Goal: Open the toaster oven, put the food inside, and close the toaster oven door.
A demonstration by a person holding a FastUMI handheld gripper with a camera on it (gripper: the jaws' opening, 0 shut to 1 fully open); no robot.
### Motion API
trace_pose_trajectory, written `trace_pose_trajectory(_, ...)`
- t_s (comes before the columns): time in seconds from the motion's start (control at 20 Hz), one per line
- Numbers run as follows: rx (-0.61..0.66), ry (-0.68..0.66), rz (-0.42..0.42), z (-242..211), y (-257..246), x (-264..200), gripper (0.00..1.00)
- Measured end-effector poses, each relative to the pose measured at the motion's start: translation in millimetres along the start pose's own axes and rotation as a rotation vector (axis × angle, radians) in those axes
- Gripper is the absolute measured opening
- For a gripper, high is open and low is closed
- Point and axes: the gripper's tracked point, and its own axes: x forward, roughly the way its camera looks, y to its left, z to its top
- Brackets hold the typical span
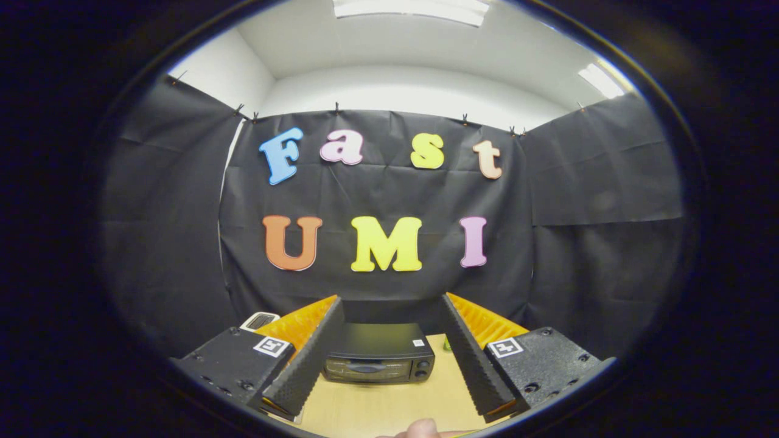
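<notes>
- Gripper (389, 340) is spread wide, its fingers holding nothing
- Oven (378, 359) stands on the table (389, 407), seen between and beyond the fingers, door closed
- A white device (260, 320) shows left of the oven
- A fingertip (423, 429) shows nearer than the oven

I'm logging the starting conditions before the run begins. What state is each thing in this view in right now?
toaster oven: door closed, standing on the wooden table, seen between the fingers and beyond them.
gripper: fingers spread wide apart, holding nothing.
wooden table: bare wood in front of the oven.
white device: partly hidden behind one finger, state cannot be told.
fingertip: a person's, resting at the near edge of the table.
</notes>
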Motion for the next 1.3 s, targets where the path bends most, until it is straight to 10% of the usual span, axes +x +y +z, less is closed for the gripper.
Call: trace_pose_trajectory(1.3,0.062,0.027,0.061,0.4,10.3,24.2,1.00)
